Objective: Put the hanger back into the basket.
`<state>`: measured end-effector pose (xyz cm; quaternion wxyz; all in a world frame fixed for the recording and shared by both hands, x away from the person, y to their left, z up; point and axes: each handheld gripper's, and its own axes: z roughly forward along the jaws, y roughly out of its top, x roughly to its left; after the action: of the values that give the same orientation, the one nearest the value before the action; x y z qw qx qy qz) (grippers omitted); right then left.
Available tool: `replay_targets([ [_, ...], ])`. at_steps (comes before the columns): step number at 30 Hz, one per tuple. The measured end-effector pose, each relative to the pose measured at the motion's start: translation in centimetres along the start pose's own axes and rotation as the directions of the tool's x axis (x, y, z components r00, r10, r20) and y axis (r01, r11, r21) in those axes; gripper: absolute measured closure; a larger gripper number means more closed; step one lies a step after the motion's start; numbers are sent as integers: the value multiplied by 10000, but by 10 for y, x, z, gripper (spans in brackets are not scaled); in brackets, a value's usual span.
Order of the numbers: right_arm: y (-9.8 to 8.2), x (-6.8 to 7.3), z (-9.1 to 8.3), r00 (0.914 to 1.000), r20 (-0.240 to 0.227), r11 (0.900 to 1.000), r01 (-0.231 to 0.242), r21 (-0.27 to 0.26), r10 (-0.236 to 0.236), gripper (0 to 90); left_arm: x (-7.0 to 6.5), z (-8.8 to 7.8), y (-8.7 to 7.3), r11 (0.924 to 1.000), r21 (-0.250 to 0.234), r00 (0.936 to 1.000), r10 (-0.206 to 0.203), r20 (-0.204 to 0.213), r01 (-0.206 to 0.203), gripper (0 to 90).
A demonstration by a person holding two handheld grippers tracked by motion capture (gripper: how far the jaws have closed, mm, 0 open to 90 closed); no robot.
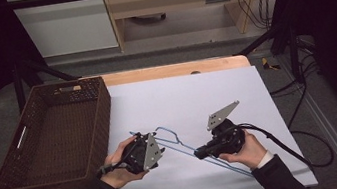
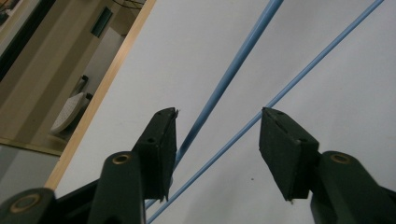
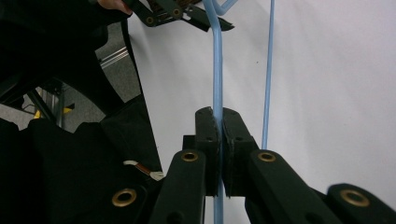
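Observation:
A light blue wire hanger [image 1: 178,141] lies flat on the white board [image 1: 197,95], its hook toward the left hand. My left gripper [image 1: 162,151] is at the hook end; in the left gripper view its jaws [image 2: 218,140] straddle two blue wires [image 2: 224,84] with gaps on both sides, so it is open. My right gripper [image 1: 198,154] comes in from the right and is shut on the thicker wire [image 3: 217,70], which runs straight between its pressed pads [image 3: 219,135]. The thinner wire [image 3: 268,70] passes just beside that gripper. The left gripper [image 3: 187,11] appears at the top of the right gripper view.
A dark brown woven basket [image 1: 56,136] stands at the left of the board, its near corner beside the left hand. The wooden table edge [image 1: 173,70] runs along the back. A black cable [image 1: 291,149] trails right from the right gripper.

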<state>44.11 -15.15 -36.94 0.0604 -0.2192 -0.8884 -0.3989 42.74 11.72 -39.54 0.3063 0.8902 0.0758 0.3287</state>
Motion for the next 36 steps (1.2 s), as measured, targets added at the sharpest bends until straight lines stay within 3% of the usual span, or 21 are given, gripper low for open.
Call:
replay_targets([
  [8,-2,0,4,10000,-72,9999,-40,97,41,876,-5,8,4,9980,-52,9973,635,-379,-638,633],
  [12,-4,-2,5,9998,-185,9999,-98,52,99,876,-7,10,6,9941,128,9934,1080,-377,-1076,709],
  [16,-5,-3,4,9997,-213,9999,-150,42,151,876,-9,9,7,9934,35,9920,1146,-525,-1146,798],
  [22,-5,-4,2,9997,-168,9998,-178,61,179,874,-11,8,8,9878,183,9869,1555,-427,-1548,827],
  [23,-5,-4,2,9998,-118,9998,-167,69,168,874,-11,7,8,9834,331,9826,1801,-449,-1787,831],
  [25,-5,-4,2,9999,-23,9999,-160,15,160,873,-11,7,8,9847,327,9844,1724,-353,-1713,841],
  [30,-4,-5,-2,9993,341,9998,-175,-126,179,870,-13,7,10,9781,574,9795,2010,-151,-1999,868],
  [36,-4,-4,-5,9984,563,9995,36,-306,-18,865,-14,4,13,9814,643,9832,1823,-140,-1810,871],
])
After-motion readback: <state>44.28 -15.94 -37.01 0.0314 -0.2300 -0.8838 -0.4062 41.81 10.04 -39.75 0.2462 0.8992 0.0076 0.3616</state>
